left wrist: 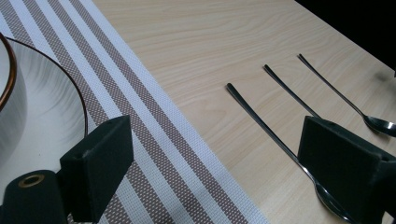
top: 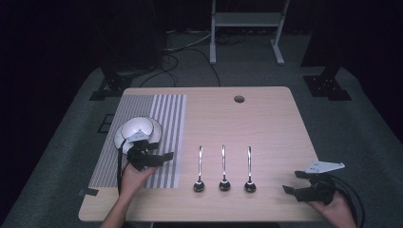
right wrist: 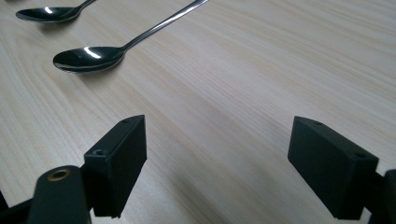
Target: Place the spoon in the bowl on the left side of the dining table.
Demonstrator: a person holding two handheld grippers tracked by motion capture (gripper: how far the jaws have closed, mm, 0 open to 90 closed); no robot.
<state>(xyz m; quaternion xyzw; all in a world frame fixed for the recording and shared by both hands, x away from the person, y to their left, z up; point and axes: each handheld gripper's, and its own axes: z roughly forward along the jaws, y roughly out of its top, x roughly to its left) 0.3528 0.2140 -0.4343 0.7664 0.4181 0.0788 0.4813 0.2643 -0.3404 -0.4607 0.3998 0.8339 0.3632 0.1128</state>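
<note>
black foam-padded jaws stand apart and empty on both tools: the right gripper [top: 304,183] rests at the near right table [top: 266,118] edge, the left gripper [top: 159,156] hovers over the striped placemat [top: 166,114]. between them, three steel spoons [top: 224,168] lie parallel, bowls toward the person, handles pointing away, spaced apart, likely so each can be gripped singly. beyond the left gripper sits the white bowl [top: 142,126], the probable destination. no brand, label or writing is legible.

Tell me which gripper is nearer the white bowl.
Left. The left gripper hovers just in front of the white bowl on the striped placemat; the right gripper sits beyond the spoons.
</note>
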